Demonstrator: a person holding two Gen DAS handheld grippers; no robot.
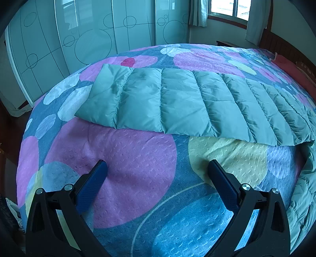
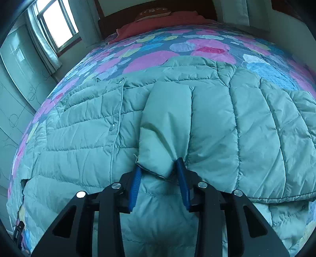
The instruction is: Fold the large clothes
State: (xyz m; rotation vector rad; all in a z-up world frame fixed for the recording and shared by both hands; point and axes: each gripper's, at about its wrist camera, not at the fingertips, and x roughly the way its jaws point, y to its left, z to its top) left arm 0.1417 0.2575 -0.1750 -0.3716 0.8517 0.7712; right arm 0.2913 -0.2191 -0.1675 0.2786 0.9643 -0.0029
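both tongs differ: left tongs (image 1: pixel 157 165) gape empty over the bedspread (image 1: pixel 138 158), right tongs (image 2: pixel 160 165) pinch the jacket cuff (image 2: pixel 158 154).

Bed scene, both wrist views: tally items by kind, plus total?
Puffer jacket (pale green, quilted): 1
Bedspread (coloured circles): 1
Red pillow: 1
Hand-held gripper: 2, left over the bedspread, right at the jacket's sleeve cuff
Window: 1
Total: 6
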